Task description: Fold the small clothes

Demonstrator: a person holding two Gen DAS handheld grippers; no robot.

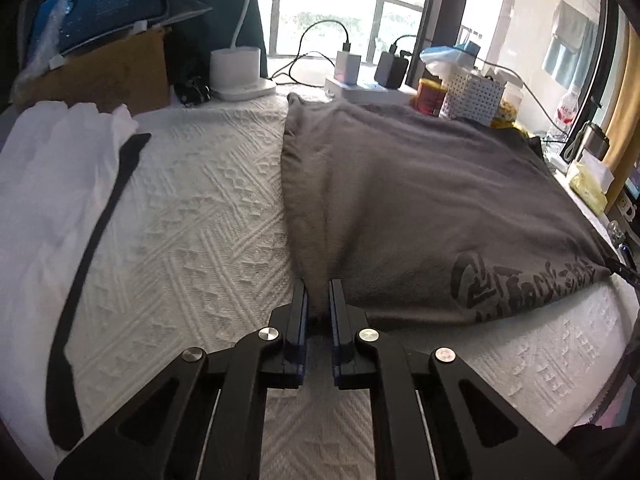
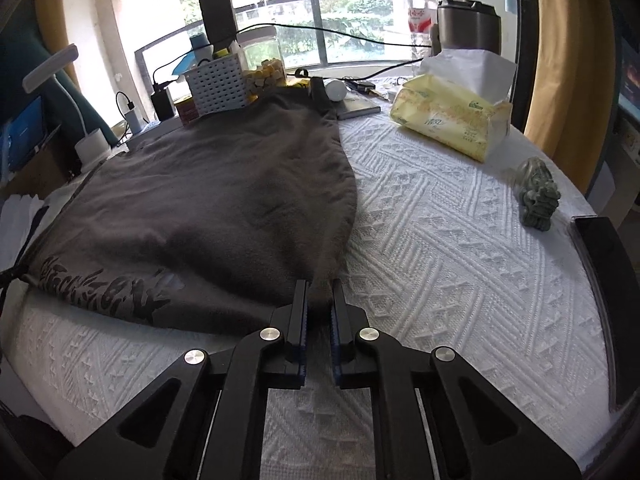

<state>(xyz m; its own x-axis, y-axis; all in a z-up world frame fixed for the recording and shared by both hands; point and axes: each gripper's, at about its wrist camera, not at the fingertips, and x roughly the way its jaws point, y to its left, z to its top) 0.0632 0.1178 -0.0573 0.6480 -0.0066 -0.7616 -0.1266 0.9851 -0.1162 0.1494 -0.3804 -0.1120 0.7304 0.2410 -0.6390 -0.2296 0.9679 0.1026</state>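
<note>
A grey garment [image 1: 420, 200] lies flat on the table [image 1: 192, 220], which is covered with a white cloth with a woven pattern. Near its front edge the garment has a dark print [image 1: 520, 284] that looks like writing, but the letters are too stylised and bent by the lens to read.

The left tongs [image 1: 319, 300] are closed on the near left corner of the garment; grey cloth is pinched between the two pads. The right tongs [image 2: 319, 300] are closed in the same way on the near right corner [image 2: 320, 280], and the cloth there rises a little toward the pads.

To the left of the garment lies a white garment [image 1: 44, 184] with a black strip [image 1: 88, 260] on it. To the right stand a yellow pack of tissues [image 2: 452, 120], with small green print that I cannot read, and a green stone figure [image 2: 538, 196]. At the back, a water bottle [image 2: 422, 12] has a red label; its characters are not legible.
</note>
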